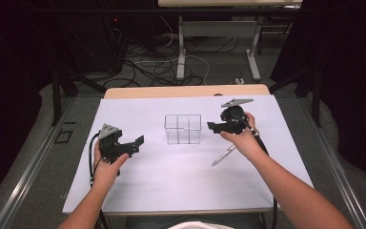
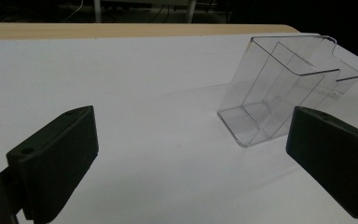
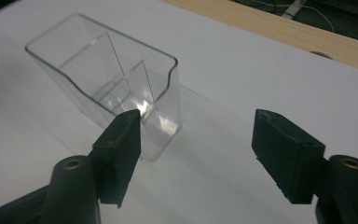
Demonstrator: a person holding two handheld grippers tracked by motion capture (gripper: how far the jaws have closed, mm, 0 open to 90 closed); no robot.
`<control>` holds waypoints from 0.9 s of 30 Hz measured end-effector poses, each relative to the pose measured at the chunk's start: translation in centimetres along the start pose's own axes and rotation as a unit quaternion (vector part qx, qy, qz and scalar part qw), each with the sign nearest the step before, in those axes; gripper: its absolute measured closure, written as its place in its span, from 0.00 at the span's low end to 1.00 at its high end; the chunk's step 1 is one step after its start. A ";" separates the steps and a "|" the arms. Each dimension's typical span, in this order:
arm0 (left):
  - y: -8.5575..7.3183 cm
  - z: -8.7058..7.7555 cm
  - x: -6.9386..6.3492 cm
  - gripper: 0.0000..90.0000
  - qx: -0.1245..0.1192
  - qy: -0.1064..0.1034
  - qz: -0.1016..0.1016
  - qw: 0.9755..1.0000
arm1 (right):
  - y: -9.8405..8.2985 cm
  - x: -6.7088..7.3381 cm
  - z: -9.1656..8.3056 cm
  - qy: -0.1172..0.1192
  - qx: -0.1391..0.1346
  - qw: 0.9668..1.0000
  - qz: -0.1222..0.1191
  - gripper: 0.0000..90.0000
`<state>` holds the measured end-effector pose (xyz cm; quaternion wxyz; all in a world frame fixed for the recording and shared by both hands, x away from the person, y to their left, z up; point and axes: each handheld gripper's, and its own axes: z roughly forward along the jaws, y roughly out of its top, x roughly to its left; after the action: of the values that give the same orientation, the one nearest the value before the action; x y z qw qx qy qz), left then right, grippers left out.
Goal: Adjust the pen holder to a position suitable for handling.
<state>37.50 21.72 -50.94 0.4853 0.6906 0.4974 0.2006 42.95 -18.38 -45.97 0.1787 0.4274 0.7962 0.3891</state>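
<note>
Clear divided container (image 1: 183, 129) upright on white table (image 1: 171, 186), long axis left-right, pen (image 1: 223, 156) lying diagonally near right gripper (image 1: 211, 127), jaws apart and empty, left gripper (image 1: 140, 140) jaws apart too.

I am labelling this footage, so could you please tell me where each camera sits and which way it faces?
High view: above the person's side, looking forward and down on the white table; both forearms, left gripper and right gripper show.
Left gripper view: rides the left gripper, looking low across the table at the clear container; its open jaws show.
Right gripper view: rides the right gripper, angled down at the container; its open jaws show, nothing between them.
All three share the container and table.
</note>
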 end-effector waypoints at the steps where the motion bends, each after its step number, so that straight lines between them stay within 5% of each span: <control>1: 0.0 0.0 0.0 0.02 0.002 0.001 0.000 1.000 | 0.1 -0.2 -0.2 -0.002 0.006 1.000 -0.014 0.35; 7: 0.0 0.0 0.0 0.02 0.001 0.002 -0.001 1.000 | 0.5 -0.9 -0.8 0.001 0.036 0.998 -0.054 0.19; 8: -0.1 0.0 0.1 0.03 0.003 0.001 0.000 1.000 | 0.7 -1.1 -0.9 0.006 0.053 0.995 -0.086 0.17; 11: -0.1 0.0 0.1 0.03 0.001 0.002 -0.004 1.000 | 0.8 -1.0 -1.0 0.000 0.067 0.992 -0.109 0.17; 14: -0.1 0.0 0.2 0.03 0.002 0.002 -0.003 1.000 | 0.9 -1.0 -1.1 0.008 0.102 0.980 -0.168 0.20; 17: -0.1 0.0 0.2 0.03 0.002 0.003 -0.004 1.000 | 0.8 -0.9 -1.0 0.007 0.126 0.963 -0.236 0.30; 21: -0.1 0.0 0.2 0.03 0.000 0.002 -0.002 1.000 | 0.6 -0.6 -1.1 -0.002 0.157 0.932 -0.328 0.31; 27: -0.2 0.2 0.0 0.02 -0.001 0.008 0.012 1.000 | 0.2 -0.3 -1.2 -0.016 0.180 0.887 -0.425 0.36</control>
<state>37.51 21.67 -51.23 0.4796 0.6947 0.4922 0.2124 42.47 -19.11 -45.02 0.2594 0.0795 0.9551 0.1191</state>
